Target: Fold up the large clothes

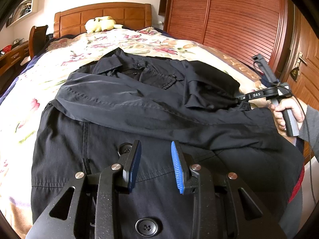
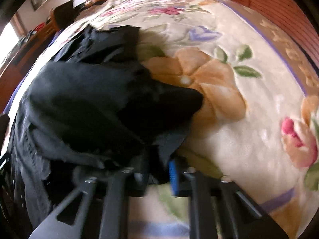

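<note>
A large black coat [image 1: 123,111] lies spread on the bed, collar toward the headboard, one sleeve folded across its chest. My left gripper [image 1: 156,159] hovers open and empty over the coat's front, near its big black buttons [image 1: 147,227]. My right gripper [image 1: 242,98] is at the coat's right side, shut on a fold of the black sleeve fabric. In the blurred right wrist view the gripper [image 2: 159,171] pinches the black coat cloth [image 2: 111,107] between its blue pads, just above the blanket.
The floral blanket [image 1: 127,41] covers the bed [image 2: 229,91]. A yellow plush toy [image 1: 100,23] sits by the wooden headboard [image 1: 103,14]. A red-brown wardrobe [image 1: 229,16] stands at the right, a desk and chair [image 1: 36,37] at the left.
</note>
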Demonstrator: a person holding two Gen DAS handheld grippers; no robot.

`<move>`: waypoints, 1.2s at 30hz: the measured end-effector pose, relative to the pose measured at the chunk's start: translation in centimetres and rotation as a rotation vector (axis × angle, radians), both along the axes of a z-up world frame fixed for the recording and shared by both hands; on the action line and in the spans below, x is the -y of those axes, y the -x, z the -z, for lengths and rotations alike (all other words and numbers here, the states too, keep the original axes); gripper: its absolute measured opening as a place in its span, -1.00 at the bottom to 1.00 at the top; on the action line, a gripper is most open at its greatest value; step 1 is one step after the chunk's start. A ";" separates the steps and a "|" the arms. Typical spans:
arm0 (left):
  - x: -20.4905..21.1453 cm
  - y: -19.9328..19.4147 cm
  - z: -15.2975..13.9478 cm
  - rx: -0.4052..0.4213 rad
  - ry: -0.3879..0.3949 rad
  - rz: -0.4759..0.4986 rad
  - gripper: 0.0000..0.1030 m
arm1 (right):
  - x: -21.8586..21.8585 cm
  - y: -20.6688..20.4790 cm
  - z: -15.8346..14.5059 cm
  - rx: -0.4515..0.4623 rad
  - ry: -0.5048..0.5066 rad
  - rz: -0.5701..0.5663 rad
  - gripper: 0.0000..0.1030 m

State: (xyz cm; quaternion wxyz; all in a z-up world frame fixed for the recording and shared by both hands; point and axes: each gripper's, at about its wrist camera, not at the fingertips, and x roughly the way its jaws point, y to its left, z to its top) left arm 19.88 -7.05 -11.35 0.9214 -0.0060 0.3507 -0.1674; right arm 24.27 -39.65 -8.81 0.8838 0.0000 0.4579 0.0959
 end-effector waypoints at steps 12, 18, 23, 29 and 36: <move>-1.2 1.3 -1.5 0.044 0.021 0.003 -0.38 | -5.7 4.7 -12.2 0.279 0.045 -0.117 -0.91; -3.0 2.5 -2.8 0.079 0.033 -0.024 -0.38 | -11.7 8.6 -15.3 0.361 0.045 -0.252 -0.91; -4.9 3.5 -3.7 0.105 0.050 -0.054 -0.38 | -16.2 12.3 -15.4 0.359 0.047 -0.364 -0.91; -6.3 4.5 -4.0 0.119 0.061 -0.101 -0.38 | -19.2 15.8 -14.4 0.304 0.018 -0.431 -0.90; -6.8 5.7 -3.1 0.091 0.057 -0.123 -0.38 | -19.0 17.9 -15.7 0.303 0.031 -0.437 -0.48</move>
